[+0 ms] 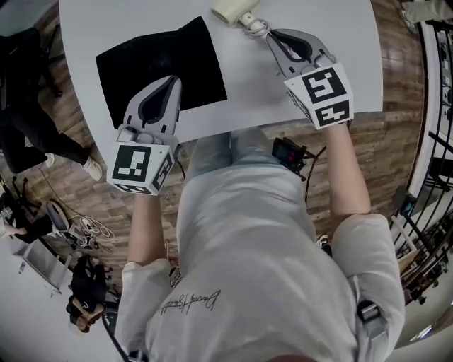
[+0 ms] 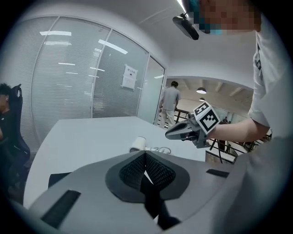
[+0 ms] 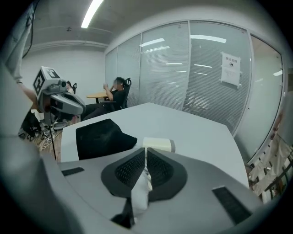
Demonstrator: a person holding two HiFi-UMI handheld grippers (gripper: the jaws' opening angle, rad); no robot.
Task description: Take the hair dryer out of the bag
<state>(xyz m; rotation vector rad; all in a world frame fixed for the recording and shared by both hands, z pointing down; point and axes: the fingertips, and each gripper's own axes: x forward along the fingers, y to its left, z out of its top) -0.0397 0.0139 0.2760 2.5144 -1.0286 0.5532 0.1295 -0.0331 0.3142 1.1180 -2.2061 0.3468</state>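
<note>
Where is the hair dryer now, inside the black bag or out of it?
Out. The hair dryer lies on the white table, beside the black bag, which lies flat.

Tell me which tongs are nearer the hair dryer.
Right. The right tongs are just beside the hair dryer, at its cord end; the left tongs are over the black bag, farther off.

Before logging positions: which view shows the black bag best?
Head view: black bag nearly whole from above, left gripper covering its near edge. Right gripper view shows it obliquely; left gripper view, a dark sliver.
</note>
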